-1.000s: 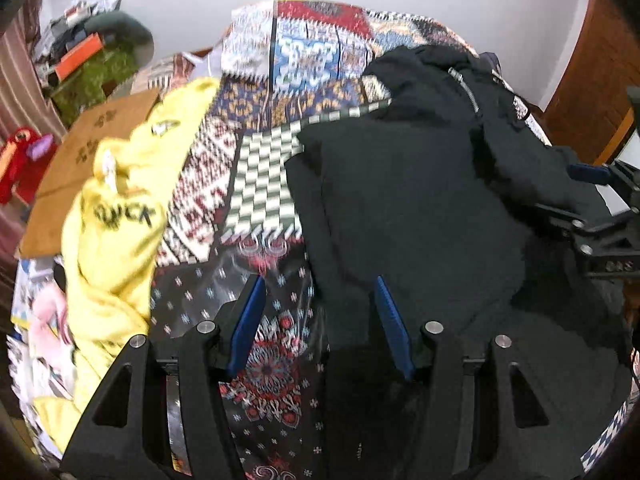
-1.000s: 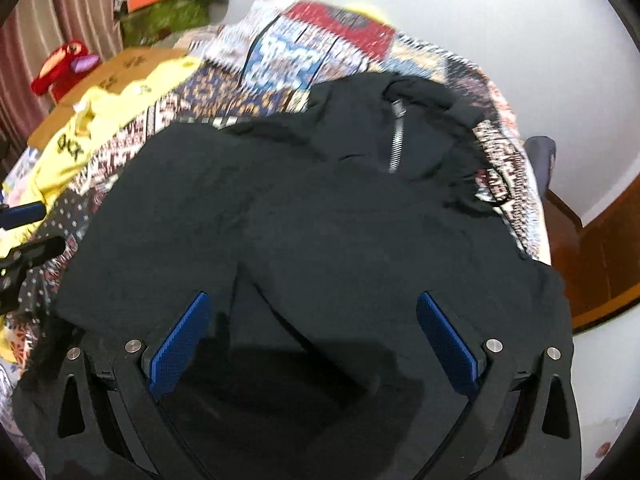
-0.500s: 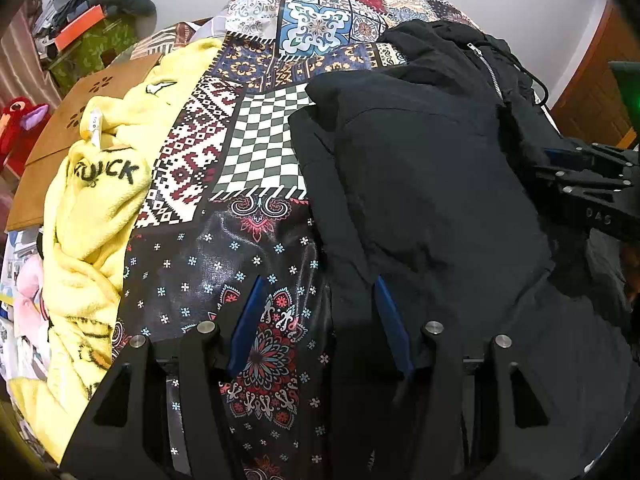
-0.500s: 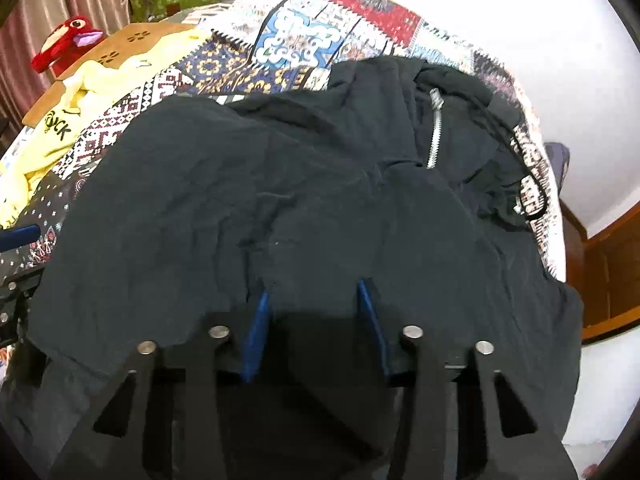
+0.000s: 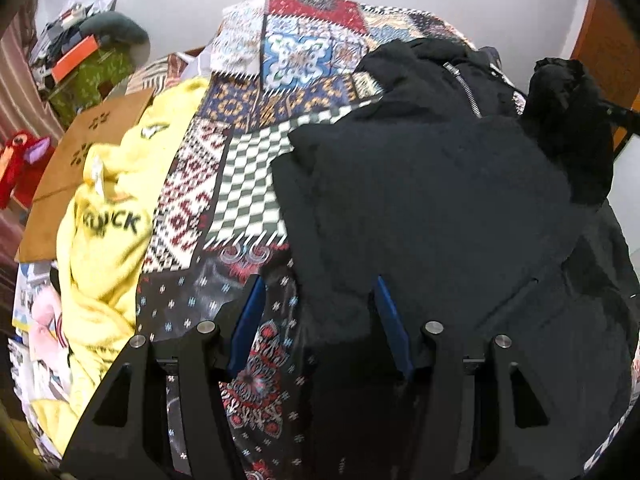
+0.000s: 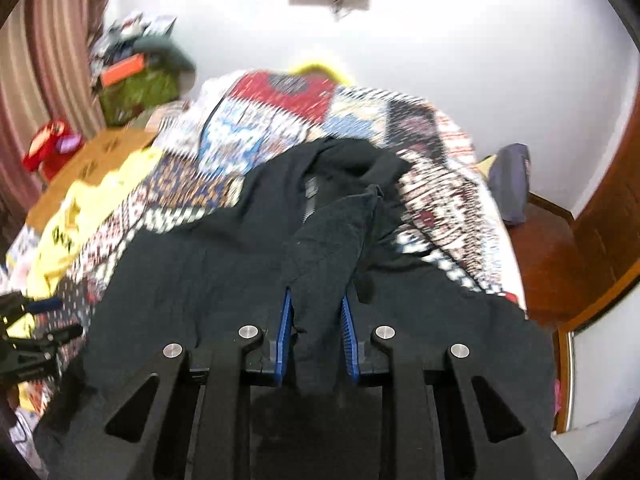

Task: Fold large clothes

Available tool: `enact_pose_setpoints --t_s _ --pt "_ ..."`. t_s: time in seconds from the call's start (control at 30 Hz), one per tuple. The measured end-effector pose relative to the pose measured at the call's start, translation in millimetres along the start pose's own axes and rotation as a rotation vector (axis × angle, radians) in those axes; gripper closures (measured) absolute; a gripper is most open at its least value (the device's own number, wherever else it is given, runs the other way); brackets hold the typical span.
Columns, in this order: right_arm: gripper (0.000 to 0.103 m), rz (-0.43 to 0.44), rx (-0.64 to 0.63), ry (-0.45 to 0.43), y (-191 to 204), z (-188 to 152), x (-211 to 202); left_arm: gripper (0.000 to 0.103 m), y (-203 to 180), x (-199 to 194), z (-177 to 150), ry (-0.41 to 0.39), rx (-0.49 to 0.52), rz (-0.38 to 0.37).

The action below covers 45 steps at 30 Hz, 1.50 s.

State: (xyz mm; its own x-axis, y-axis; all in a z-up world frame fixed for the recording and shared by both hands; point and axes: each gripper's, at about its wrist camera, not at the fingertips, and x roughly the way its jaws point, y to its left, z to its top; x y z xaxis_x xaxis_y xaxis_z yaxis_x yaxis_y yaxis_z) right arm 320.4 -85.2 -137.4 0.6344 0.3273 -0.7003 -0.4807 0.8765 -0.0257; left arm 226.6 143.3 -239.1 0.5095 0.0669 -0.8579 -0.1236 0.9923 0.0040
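Note:
A large black zip jacket (image 5: 420, 200) lies spread on a patchwork quilt (image 5: 248, 184). My left gripper (image 5: 320, 316) hovers over its left edge, jaws half apart. The hem lies between them, and quilt shows beside the left pad. My right gripper (image 6: 316, 320) is closing on a bunched fold of the jacket (image 6: 332, 240), and the blue pads (image 6: 285, 332) press on it. That fold stands lifted above the rest of the jacket, which the left wrist view shows as a raised black lump (image 5: 568, 120) at the right.
A yellow printed garment (image 5: 108, 220) lies crumpled along the quilt's left side, next to a brown cardboard sheet (image 5: 80, 152) and a red plush toy (image 5: 20, 160). Boxes and clutter (image 6: 136, 76) stand by the far wall. A wooden bed frame (image 6: 560, 260) runs along the right.
The right gripper went from wide open over the jacket to closed on a fold, then rose with it. The left gripper's jaws kept their gap.

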Motion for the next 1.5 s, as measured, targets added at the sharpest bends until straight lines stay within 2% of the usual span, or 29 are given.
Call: enact_pose_setpoints --t_s 0.1,0.23,0.6,0.7,0.73,0.77,0.9,1.0,1.1,1.23,1.4,1.5 --pt "0.084 -0.001 0.055 -0.018 -19.8 -2.2 -6.8 0.046 -9.7 7.4 4.9 0.01 0.005 -0.012" --pt "0.084 0.018 0.135 0.012 -44.0 -16.6 2.8 0.046 -25.5 34.6 2.4 0.076 0.026 0.004" --pt "0.083 0.076 0.301 0.208 -90.4 -84.9 50.4 0.036 -27.1 48.2 -3.6 0.078 0.008 0.034" --pt "0.081 0.093 0.337 0.252 -98.9 -99.3 56.1 0.035 -28.6 47.6 -5.8 0.065 0.011 0.046" --pt "0.078 0.094 0.345 0.258 -100.2 -102.1 55.9 0.035 -28.9 47.2 -5.8 0.063 0.011 0.048" --pt "0.074 0.092 0.352 0.266 -102.3 -105.5 55.8 0.035 -29.0 47.0 -6.1 0.061 0.011 0.05" --pt "0.071 0.011 0.33 0.293 -108.5 -116.3 46.6 0.035 -30.1 45.9 -5.0 0.065 0.019 0.061" --pt "0.065 -0.006 0.327 0.312 -115.4 -121.2 35.7 0.035 -33.7 43.3 1.2 0.081 0.046 0.078" --pt "0.064 -0.005 0.351 0.302 -127.8 -125.6 19.4 0.035 -41.2 30.6 11.5 0.052 0.067 0.072" --pt "0.052 -0.006 0.422 0.264 -153.6 -131.0 -6.5 0.035 -57.1 10.9 26.5 -0.003 0.097 0.055" --pt "0.044 -0.052 0.566 0.174 -204.8 -146.0 -43.2 0.035 -89.4 -13.4 54.7 -0.083 0.129 0.008" --pt "0.041 -0.093 0.672 0.17 -236.2 -161.6 -50.3 0.035 -110.4 -19.3 67.6 -0.113 0.151 -0.021"
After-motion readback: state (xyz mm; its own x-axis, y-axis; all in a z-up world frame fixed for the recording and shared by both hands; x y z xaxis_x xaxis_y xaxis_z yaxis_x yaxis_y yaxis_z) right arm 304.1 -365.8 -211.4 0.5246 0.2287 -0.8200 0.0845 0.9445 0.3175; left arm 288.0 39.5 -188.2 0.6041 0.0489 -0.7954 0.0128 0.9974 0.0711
